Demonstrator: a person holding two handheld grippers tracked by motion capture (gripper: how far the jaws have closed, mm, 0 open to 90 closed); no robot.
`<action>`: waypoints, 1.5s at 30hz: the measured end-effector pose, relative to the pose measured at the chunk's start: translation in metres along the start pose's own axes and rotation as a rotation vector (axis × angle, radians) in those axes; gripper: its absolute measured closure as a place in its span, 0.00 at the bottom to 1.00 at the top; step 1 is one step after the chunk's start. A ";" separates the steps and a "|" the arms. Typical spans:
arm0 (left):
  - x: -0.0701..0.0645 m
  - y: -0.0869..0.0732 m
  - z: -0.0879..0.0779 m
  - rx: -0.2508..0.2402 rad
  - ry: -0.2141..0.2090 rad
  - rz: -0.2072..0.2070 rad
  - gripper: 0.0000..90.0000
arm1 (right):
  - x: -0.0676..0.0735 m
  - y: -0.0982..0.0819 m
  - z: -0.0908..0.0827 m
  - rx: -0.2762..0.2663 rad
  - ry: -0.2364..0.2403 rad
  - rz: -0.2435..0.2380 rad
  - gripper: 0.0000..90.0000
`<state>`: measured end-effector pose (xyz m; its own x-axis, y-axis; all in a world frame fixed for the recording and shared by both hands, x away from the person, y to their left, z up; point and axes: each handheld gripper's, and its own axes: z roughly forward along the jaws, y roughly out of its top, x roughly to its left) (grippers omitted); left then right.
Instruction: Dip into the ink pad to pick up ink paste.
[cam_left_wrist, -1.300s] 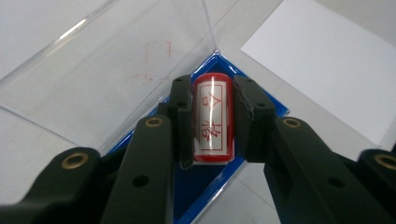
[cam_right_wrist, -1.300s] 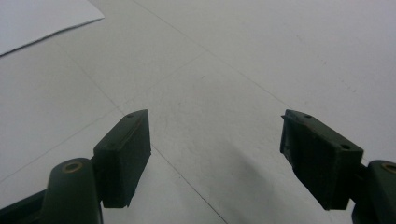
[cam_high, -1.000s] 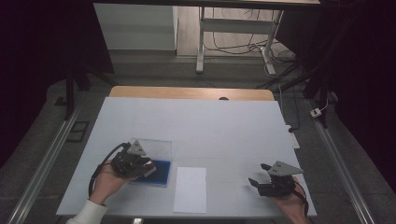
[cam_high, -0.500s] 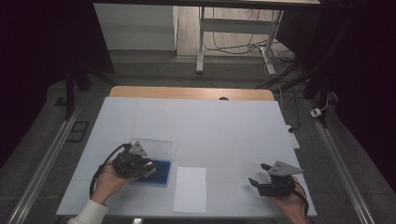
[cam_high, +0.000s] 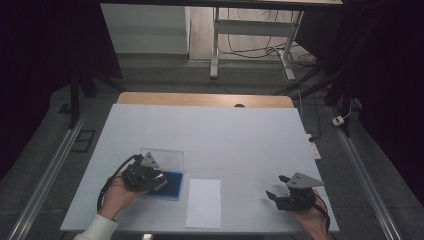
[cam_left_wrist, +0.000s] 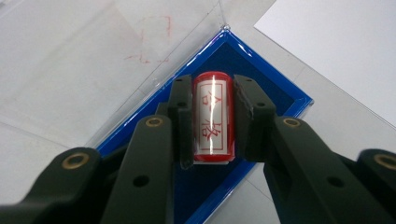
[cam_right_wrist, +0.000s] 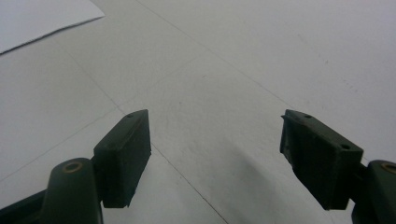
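A red cylindrical stamp with a white label (cam_left_wrist: 213, 116) is clamped between the left gripper's (cam_left_wrist: 214, 119) black jaws above a blue ink pad (cam_left_wrist: 261, 88) — its long axis along the jaws — while the right gripper (cam_right_wrist: 215, 156) is held wide, with nothing between its jaws.

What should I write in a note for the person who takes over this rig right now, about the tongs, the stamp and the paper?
Left tongs: shut on the red stamp, held over the blue ink pad with its clear lid open beside it.
Right tongs: open, nothing between them, above bare table at the near right.
White sheet: flat between the two hands, no mark seen on it.
Done: stamp gripped at the pad. Whether it is inked cannot be told.
Left, probably: carry the stamp to the sheet, press it, perhaps steady the sheet with the right tongs.
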<state>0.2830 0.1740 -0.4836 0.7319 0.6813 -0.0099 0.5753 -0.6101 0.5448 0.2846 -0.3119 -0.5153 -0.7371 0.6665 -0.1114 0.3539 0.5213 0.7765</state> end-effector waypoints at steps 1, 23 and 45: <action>0.000 0.000 0.001 0.003 -0.003 -0.002 0.79 | 0.000 0.000 0.000 0.000 0.001 -0.001 0.27; -0.002 -0.007 0.004 -0.031 0.010 0.006 0.80 | 0.001 0.002 -0.002 -0.010 -0.003 -0.005 0.27; -0.002 -0.009 0.005 -0.045 0.010 0.011 0.80 | 0.001 0.003 -0.004 -0.015 -0.004 -0.012 0.27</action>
<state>0.2779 0.1760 -0.4922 0.7344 0.6788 0.0051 0.5497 -0.5991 0.5822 0.2824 -0.3116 -0.5113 -0.7389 0.6624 -0.1235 0.3365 0.5215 0.7841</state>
